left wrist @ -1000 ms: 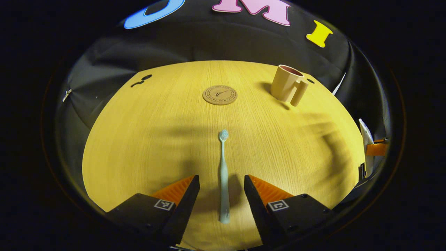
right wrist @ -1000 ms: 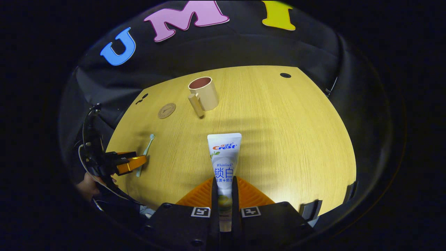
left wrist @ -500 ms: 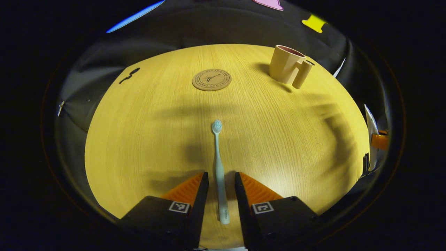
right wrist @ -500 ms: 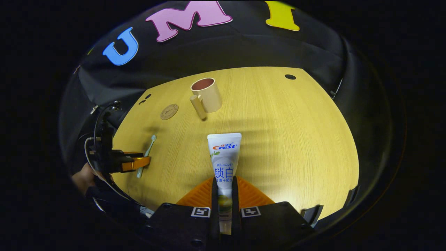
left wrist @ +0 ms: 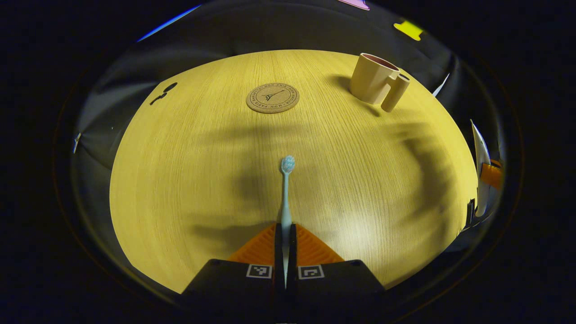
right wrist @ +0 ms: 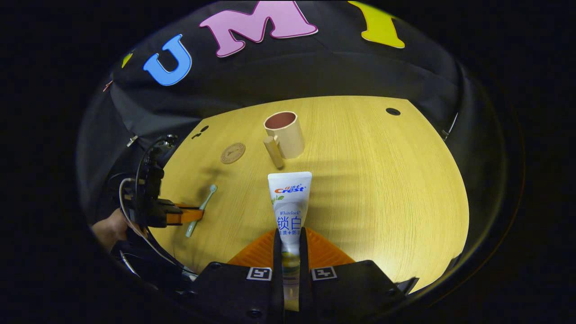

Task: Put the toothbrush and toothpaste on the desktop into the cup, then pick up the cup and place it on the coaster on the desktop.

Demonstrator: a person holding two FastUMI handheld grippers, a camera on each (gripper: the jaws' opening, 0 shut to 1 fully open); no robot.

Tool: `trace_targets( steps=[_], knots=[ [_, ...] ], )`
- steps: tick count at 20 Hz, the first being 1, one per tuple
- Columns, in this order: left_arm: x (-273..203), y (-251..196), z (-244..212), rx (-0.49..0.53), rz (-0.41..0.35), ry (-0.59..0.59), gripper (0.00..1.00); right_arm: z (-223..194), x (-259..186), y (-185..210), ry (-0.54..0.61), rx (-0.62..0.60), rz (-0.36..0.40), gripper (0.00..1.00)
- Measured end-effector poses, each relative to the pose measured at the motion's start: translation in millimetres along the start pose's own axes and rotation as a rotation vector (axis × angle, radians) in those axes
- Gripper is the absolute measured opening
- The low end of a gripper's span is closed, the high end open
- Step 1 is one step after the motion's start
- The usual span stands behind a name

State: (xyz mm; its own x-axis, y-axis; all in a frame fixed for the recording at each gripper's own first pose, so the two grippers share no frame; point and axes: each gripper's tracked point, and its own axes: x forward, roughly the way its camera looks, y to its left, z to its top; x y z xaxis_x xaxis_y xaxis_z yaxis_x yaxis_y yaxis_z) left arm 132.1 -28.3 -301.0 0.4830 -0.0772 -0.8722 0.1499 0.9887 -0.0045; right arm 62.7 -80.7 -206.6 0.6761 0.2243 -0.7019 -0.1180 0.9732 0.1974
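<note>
A pale blue toothbrush (left wrist: 285, 193) points away from me, its handle pinched between the fingers of my left gripper (left wrist: 285, 231), which is shut on it. The same left gripper (right wrist: 191, 215) and toothbrush (right wrist: 201, 210) show at the left of the right gripper view, just above the table. My right gripper (right wrist: 290, 236) is shut on the white toothpaste tube (right wrist: 289, 204), held flat with its crimped end forward. The beige cup (right wrist: 284, 134) with a stubby handle stands upright beyond the tube; it appears far right as cup (left wrist: 376, 83). The round cork coaster (left wrist: 272, 97) lies left of it.
The round wooden table (left wrist: 189, 171) is ringed by black cloth. A person's hand (right wrist: 108, 227) holds the left gripper. Small dark holes mark the tabletop at the far left (left wrist: 164, 91) and far right (right wrist: 393, 111).
My left gripper's fingers closed from wide open onto the toothbrush handle. The right gripper, still holding the toothpaste, drifted slightly so the cup sits nearer the tube.
</note>
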Motion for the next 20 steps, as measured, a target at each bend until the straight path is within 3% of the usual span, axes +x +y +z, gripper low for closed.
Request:
trace_targets(
  steps=[5, 6, 7, 12, 20],
  knots=[
    [-2, 0, 1, 0.008, -0.017, -0.019, 0.07, 50, -1, 10, -0.091, -0.036, 0.023, 0.17],
    [-5, 0, 4, 0.008, -0.015, -0.037, 0.02, 61, -3, 12, -0.113, -0.043, 0.024, 0.17],
    [-9, 0, 8, 0.009, -0.017, -0.061, 0.07, 72, -5, 14, -0.133, -0.050, 0.028, 0.17],
    [-43, -13, 38, -0.003, -0.047, -0.199, 0.07, 120, -10, 25, -0.225, -0.077, 0.050, 0.17],
    [-110, -29, 98, -0.130, -0.133, -0.416, 0.06, 210, 16, 46, -0.389, -0.099, 0.111, 0.17]
  ],
)
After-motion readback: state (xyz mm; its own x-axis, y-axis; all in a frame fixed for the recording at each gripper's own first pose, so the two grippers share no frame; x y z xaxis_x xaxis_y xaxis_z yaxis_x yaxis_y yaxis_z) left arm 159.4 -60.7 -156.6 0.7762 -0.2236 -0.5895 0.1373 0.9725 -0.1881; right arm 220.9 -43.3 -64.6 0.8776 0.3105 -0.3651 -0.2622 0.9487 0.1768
